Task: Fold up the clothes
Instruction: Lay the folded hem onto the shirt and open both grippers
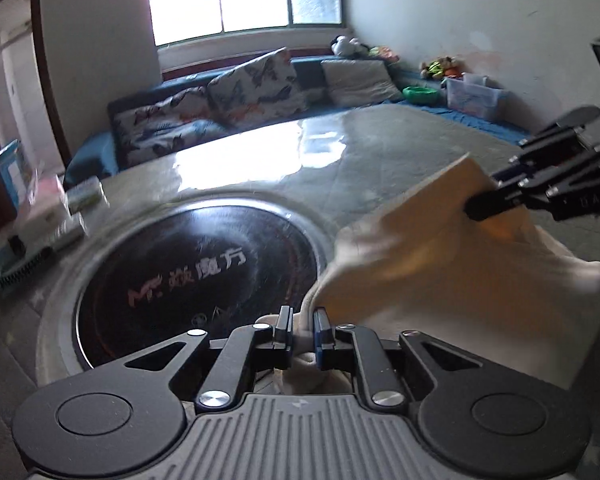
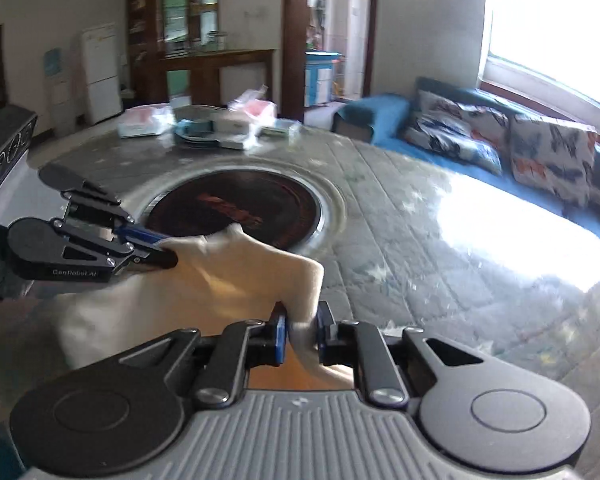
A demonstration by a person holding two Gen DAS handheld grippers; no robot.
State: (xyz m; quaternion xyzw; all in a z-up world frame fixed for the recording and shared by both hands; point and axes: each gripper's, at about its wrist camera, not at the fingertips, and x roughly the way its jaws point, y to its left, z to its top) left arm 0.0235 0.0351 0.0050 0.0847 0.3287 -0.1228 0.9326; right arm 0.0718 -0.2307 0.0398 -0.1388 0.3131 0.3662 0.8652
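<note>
A cream garment (image 1: 440, 264) stretches between both grippers above the desk (image 1: 380, 148): left gripper (image 1: 303, 330) and right gripper (image 2: 302, 332) each clamp one edge.

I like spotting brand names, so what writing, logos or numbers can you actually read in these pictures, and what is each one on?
"魔方": white characters on the dark round panel set in the table; the reddish marks before them are too blurred to read.
"CanRobot.AI": pale lettering along the side of the left gripper, which holds the cream cloth.
Boxes and packets across the table: print too blurred to read.
</note>
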